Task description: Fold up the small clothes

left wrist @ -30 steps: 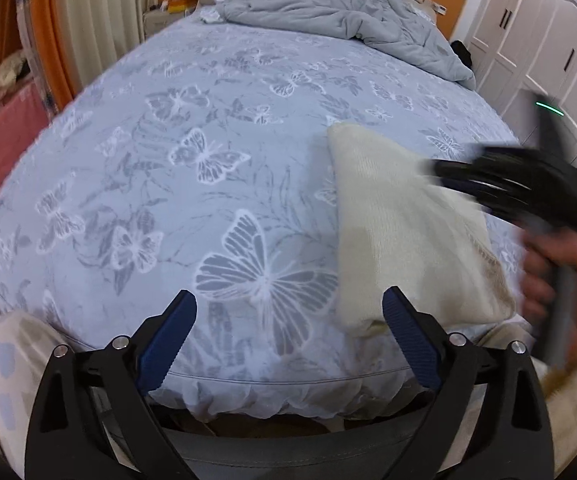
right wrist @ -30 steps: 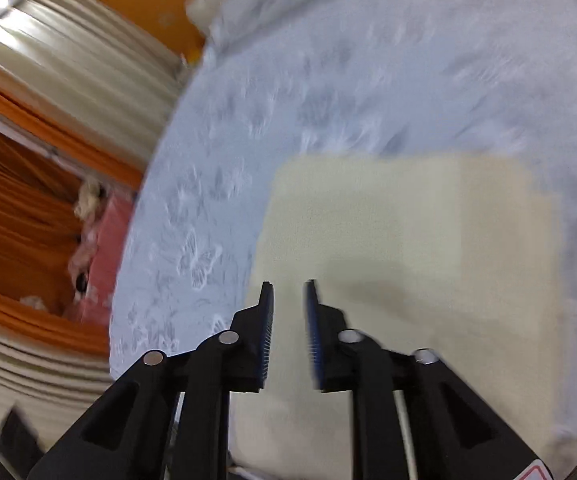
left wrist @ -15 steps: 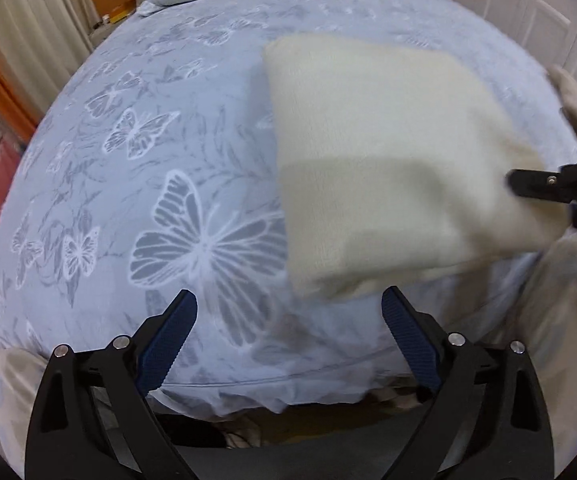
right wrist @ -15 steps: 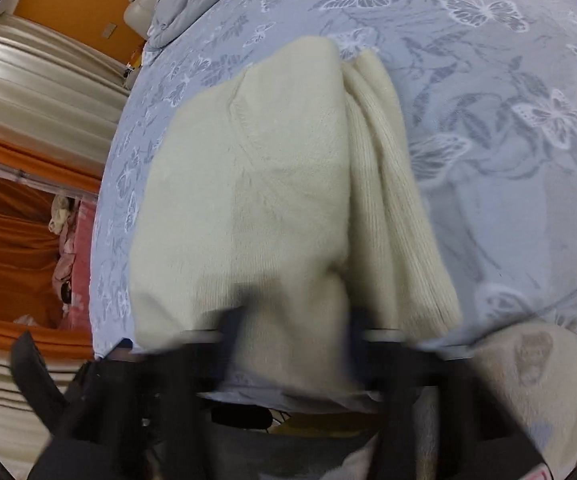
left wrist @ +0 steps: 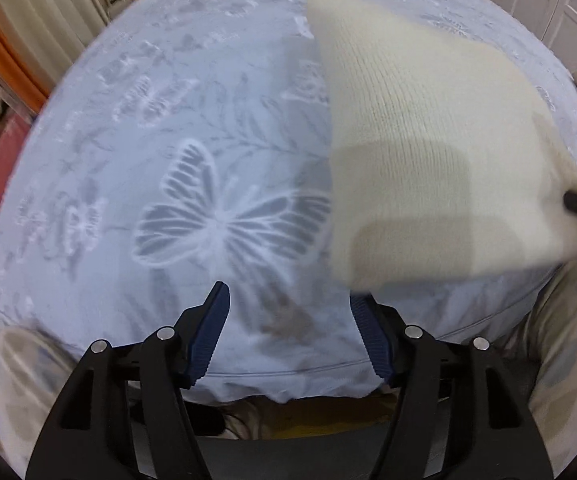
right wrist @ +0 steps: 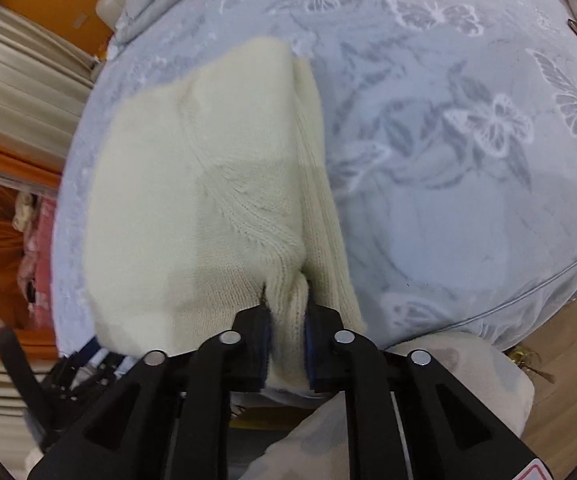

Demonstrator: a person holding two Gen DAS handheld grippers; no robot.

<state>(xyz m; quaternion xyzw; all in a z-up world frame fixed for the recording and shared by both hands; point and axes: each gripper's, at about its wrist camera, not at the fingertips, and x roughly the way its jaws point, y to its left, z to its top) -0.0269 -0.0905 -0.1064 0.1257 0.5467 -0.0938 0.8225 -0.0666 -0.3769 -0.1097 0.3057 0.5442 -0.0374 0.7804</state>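
Cream knit, our sweater (right wrist: pixel 192 200) lies on the butterfly bedspread (left wrist: pixel 176 168) near the bed's front edge, already folded into a rough rectangle with a layered band along its 3 o'clock side. Our right gripper (right wrist: pixel 286 344) pinches the near corner, though its jaws are easing apart. Our left gripper (left wrist: pixel 288 336) is closing at the other near corner, with only bedspread between its fingers and the knit edge just at the right fingertip. We judge one more fold remains.
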